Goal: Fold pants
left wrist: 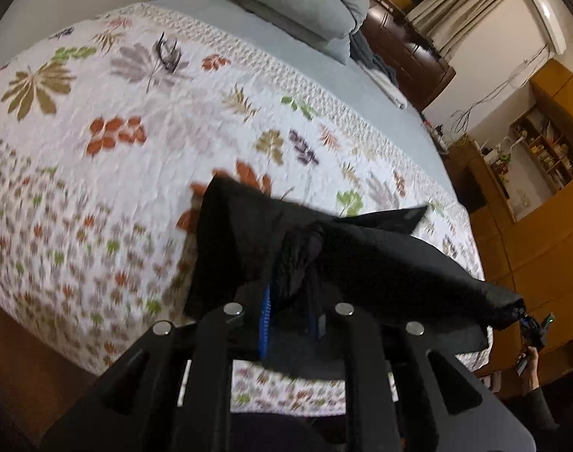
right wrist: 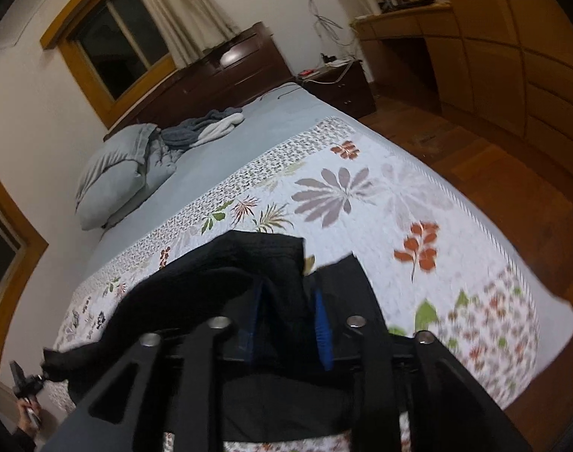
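Note:
Black pants [left wrist: 380, 256] hang stretched between both grippers just above the near edge of a floral quilt [left wrist: 116, 150]. In the left wrist view my left gripper [left wrist: 292, 301] is shut on a bunched end of the cloth. The pants run right to the other gripper [left wrist: 531, 327], held by a hand. In the right wrist view the pants [right wrist: 229, 282] drape over my right gripper [right wrist: 288, 301]. Its blue pads [right wrist: 322, 327] stand apart with loose cloth between them, so it is open. The left gripper [right wrist: 26, 384] shows at the bottom left, with cloth at its tip.
The quilt [right wrist: 361, 207] covers the bed's near half, over a grey sheet. A grey pillow [right wrist: 113, 173] and crumpled towels [right wrist: 207, 126] lie by the headboard. Eyeglasses [left wrist: 167, 54] rest on the quilt. Beside the bed are a dark nightstand [right wrist: 343, 83], wooden floor [right wrist: 493, 150] and cabinets.

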Demonstrator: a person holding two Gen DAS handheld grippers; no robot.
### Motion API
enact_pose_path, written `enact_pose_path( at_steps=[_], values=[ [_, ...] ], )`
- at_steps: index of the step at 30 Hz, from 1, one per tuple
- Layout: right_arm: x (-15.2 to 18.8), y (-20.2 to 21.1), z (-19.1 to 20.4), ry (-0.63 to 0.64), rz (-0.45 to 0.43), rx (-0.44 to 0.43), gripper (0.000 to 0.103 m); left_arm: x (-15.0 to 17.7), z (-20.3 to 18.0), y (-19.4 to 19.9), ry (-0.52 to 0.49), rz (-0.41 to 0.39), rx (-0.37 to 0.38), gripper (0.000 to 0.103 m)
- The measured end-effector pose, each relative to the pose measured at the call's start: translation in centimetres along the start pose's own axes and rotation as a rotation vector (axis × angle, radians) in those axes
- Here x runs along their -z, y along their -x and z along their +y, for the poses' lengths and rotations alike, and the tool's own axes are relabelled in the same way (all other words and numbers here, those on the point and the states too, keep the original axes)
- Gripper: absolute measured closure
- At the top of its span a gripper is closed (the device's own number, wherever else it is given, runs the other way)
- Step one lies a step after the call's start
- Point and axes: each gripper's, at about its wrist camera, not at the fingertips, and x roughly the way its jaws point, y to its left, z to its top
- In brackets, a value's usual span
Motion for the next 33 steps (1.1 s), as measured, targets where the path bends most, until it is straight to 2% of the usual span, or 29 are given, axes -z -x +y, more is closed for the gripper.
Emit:
enact_pose_path(
  at_steps=[1, 2, 4, 6, 9, 12, 15, 16, 18, 20, 22, 23, 27, 28, 32, 33],
  values=[
    [0.6, 0.2, -0.1, -0.01, -0.003, -0.002, 0.05, 0.6, 0.3, -0.2, 0.004, 0.011, -0.003, 0.087],
    [1.4, 0.4, -0.1, -0.019, -0.007, -0.005, 0.047, 1.1, 0.5, -0.3, 0.004, 0.02, -0.009, 0.087],
    [2.6, 0.4, -0.3, -0.036, 0.002, -0.006, 0.034, 2.1, 0.9, -1.0, -0.008, 0.058, -0.027, 0.086],
    [4.2, 0.6, -0.4, -0.054, 0.003, 0.018, 0.033, 3.1, 1.2, -1.6, -0.014, 0.081, -0.049, 0.085],
    [6.1, 1.2, -1.2, -0.113, 0.001, 0.051, 0.024, 4.0, 2.3, -1.8, 0.02, 0.089, -0.07, 0.079],
    [7.7, 2.2, -2.1, -0.164, 0.001, 0.091, 0.021, 4.5, 3.5, -1.4, 0.052, 0.097, -0.138, 0.079],
    [9.0, 3.0, -3.3, -0.26, 0.012, 0.066, 0.017, 4.6, 4.3, 0.2, 0.071, 0.063, -0.221, 0.078],
    [9.6, 3.3, -3.9, -0.328, 0.022, 0.017, 0.014, 4.6, 4.5, 0.8, 0.08, 0.046, -0.237, 0.075],
    [10.5, 3.4, -4.6, -0.423, 0.042, -0.059, 0.013, 4.4, 4.3, 2.9, 0.105, -0.031, -0.259, 0.069],
    [11.4, 3.3, -5.0, -0.518, 0.041, -0.168, 0.013, 4.2, 3.0, 4.7, 0.098, -0.109, -0.239, 0.059],
    [11.5, 2.5, -5.1, -0.556, 0.057, -0.217, 0.01, 3.8, 0.9, 5.4, 0.062, -0.164, -0.208, 0.043],
    [11.4, 1.8, -5.4, -0.582, 0.071, -0.195, 0.01, 3.5, -0.1, 5.2, 0.044, -0.164, -0.188, 0.042],
    [11.6, 0.1, -6.6, -0.666, 0.087, -0.176, 0.01, 2.9, -4.5, 2.4, -0.066, -0.112, -0.133, 0.034],
    [11.6, -0.1, -6.7, -0.669, 0.088, -0.188, 0.014, 2.8, -5.2, 1.6, -0.089, -0.099, -0.128, 0.029],
    [11.6, -1.9, -7.8, -0.688, 0.094, -0.181, 0.023, 3.6, -6.8, -3.4, -0.141, 0.024, -0.131, 0.028],
    [11.6, -2.5, -8.1, -0.699, 0.1, -0.173, 0.03, 3.9, -6.8, -4.4, -0.144, 0.05, -0.144, 0.029]
  ],
)
